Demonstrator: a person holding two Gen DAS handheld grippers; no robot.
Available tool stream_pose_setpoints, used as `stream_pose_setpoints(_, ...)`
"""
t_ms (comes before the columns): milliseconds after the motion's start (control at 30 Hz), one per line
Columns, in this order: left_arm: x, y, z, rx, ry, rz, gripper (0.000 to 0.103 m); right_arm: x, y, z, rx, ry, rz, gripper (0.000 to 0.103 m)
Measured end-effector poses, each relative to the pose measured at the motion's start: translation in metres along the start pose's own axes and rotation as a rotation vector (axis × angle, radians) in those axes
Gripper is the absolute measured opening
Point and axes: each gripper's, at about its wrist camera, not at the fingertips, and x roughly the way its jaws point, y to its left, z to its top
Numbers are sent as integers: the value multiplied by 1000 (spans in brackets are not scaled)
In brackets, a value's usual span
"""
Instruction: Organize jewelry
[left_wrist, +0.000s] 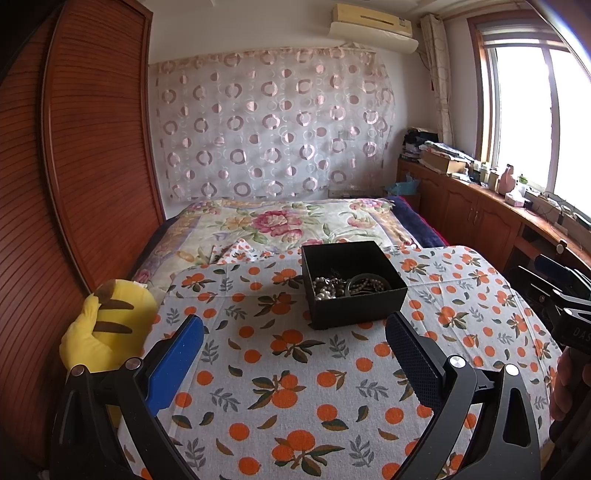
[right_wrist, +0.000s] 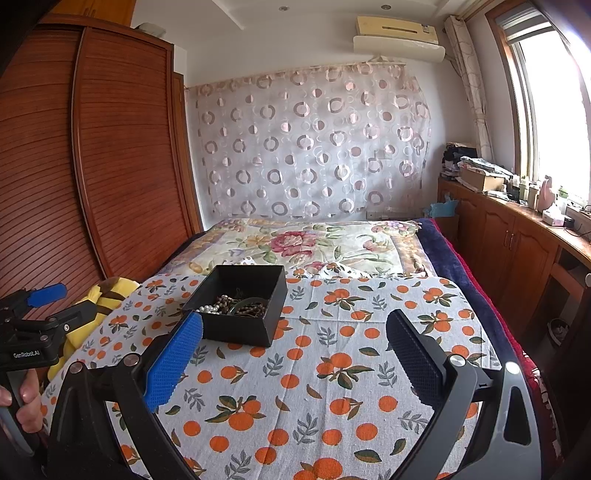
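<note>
One square black box (beaded jewelry).

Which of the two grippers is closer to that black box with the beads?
Neither clearly; both are open and short of the black box. The left gripper faces it almost head-on. The right gripper sits to its right, its left fingertip overlapping the box's corner in view.

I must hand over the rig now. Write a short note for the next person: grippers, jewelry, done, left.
Left gripper: open, empty, above the orange-print cloth.
Right gripper: open, empty, also above the cloth.
Black box stands open on the cloth; a pearl strand and brown bead bracelets lie tangled inside.
Done: nothing visibly sorted.
Left: take pieces out and arrange them.
</note>
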Motion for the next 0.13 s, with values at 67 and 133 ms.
stream_pose_setpoints(67, -1, -1, 1, 0, 0, -1, 95, 1, 0, 0, 1, -1, -1, 100)
stream_pose_setpoints(133, -1, -1, 1, 0, -1, 0, 95, 0, -1, 1, 1, -1, -3, 100)
